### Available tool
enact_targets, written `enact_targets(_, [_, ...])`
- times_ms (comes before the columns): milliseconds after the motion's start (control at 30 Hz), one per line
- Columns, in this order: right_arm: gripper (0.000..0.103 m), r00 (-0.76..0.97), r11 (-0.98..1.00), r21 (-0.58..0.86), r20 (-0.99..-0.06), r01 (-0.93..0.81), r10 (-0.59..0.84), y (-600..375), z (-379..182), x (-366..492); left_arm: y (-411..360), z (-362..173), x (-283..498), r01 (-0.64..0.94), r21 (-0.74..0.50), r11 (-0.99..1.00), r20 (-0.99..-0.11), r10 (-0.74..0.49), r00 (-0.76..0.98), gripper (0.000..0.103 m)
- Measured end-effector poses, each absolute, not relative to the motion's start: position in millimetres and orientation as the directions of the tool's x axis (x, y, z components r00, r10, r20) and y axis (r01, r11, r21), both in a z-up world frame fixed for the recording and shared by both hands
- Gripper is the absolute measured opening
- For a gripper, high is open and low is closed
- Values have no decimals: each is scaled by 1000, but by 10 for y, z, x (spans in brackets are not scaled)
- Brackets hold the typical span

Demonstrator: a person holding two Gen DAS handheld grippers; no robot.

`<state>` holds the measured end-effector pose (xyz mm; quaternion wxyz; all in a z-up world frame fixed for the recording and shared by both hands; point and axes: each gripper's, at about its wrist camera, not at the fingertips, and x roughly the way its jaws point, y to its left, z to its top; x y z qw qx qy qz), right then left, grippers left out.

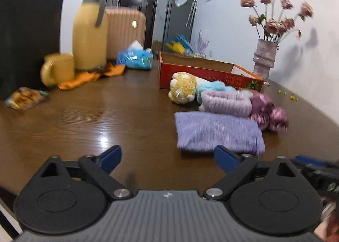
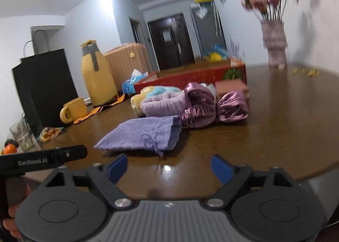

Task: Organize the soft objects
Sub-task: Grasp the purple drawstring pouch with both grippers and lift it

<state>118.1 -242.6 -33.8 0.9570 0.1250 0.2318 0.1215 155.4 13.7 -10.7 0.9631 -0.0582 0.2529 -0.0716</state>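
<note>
A flat lavender drawstring pouch [image 1: 218, 133] [image 2: 144, 133] lies on the brown table [image 1: 110, 110] nearest both grippers. Behind it lie a rolled fuzzy lilac cloth [image 1: 226, 103] [image 2: 162, 104], shiny purple satin scrunchies [image 1: 270, 114] [image 2: 214, 106], a yellow plush toy [image 1: 184, 89] [image 2: 136, 100] and a pale blue fluffy piece [image 1: 208, 89] [image 2: 157, 91]. An open red cardboard box [image 1: 203, 76] [image 2: 190, 76] stands beyond them. My left gripper [image 1: 167, 160] is open over bare table just left of the pouch. My right gripper [image 2: 169, 166] is open just short of the pouch, holding nothing.
A yellow thermos [image 1: 90, 32] [image 2: 97, 76], yellow mug [image 1: 57, 69] [image 2: 73, 109], orange cloth [image 1: 89, 77], blue tissue pack [image 1: 135, 58], snack packet [image 1: 24, 97] [image 2: 49, 133] and black bag [image 2: 44, 89] crowd the left. A vase of dried flowers [image 1: 264, 59] [image 2: 274, 46] stands far right.
</note>
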Motion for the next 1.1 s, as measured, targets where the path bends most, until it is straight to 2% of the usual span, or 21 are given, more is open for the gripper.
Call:
enact_targets(33, [76,857,932,319,-416,-174,303,-2425,-331,1295,163,-81,1670,122,-184,975,-482,-198,853,83])
enact_targets(167, [69,838,918,360,-438,-169,326,-2354,-311,1709,230,-89,2146,142,-294,945,-518,-282,808,68])
enact_targets(200, [65,830,914,371,-448,-165,332,-2347,-312,1800,242,-113,2252,139,-313,939,-538,-296,789,59])
enact_targets(233, [61,824,909,383,-455,-163,339,-2341,-318,1884,241,-138,2331,138,-333,933,-553,-312,772,54])
enact_targets(267, [58,816,904,398,-463,-158,347,-2347,-325,1967,245,-161,2394,147,-356,923,-561,-337,756,53])
enact_targets(333, [45,802,893,424,-476,-150,361,-2345,-344,2100,257,-199,2479,163,-396,904,-565,-380,733,46])
enact_targets(367, [43,796,889,433,-481,-148,367,-2351,-358,2147,255,-206,2495,173,-413,894,-561,-400,725,41])
enact_targets(400, [37,792,888,436,-486,-146,369,-2351,-368,2181,260,-207,2510,184,-428,885,-557,-418,717,31])
enact_targets(433, [24,791,888,435,-488,-146,369,-2343,-373,2204,264,-202,2518,189,-439,878,-555,-431,711,24])
enact_targets(467, [17,789,889,431,-489,-151,371,-2336,-381,2222,267,-193,2517,191,-446,874,-553,-437,709,20])
enact_targets(500, [14,782,887,435,-495,-155,379,-2333,-386,2236,265,-183,2510,193,-449,872,-552,-441,708,15])
enact_targets(567, [3,777,881,441,-488,-173,397,-2333,-379,2217,272,-161,2469,206,-457,865,-544,-455,705,11])
enact_targets(733, [2,792,885,398,-446,-242,417,-2301,-215,2110,237,16,2333,274,-466,842,-485,-501,716,6])
enact_targets(900, [2,818,882,351,-370,-315,440,-2319,150,2142,176,475,2435,348,-441,828,-397,-527,751,5])
enact_targets(1000, [2,827,868,349,-318,-353,463,-2411,510,2406,152,890,2782,402,-417,816,-325,-546,772,5])
enact_targets(1100, [2,828,861,346,-295,-372,477,-2538,888,2962,71,1210,3355,420,-398,816,-309,-550,776,5])
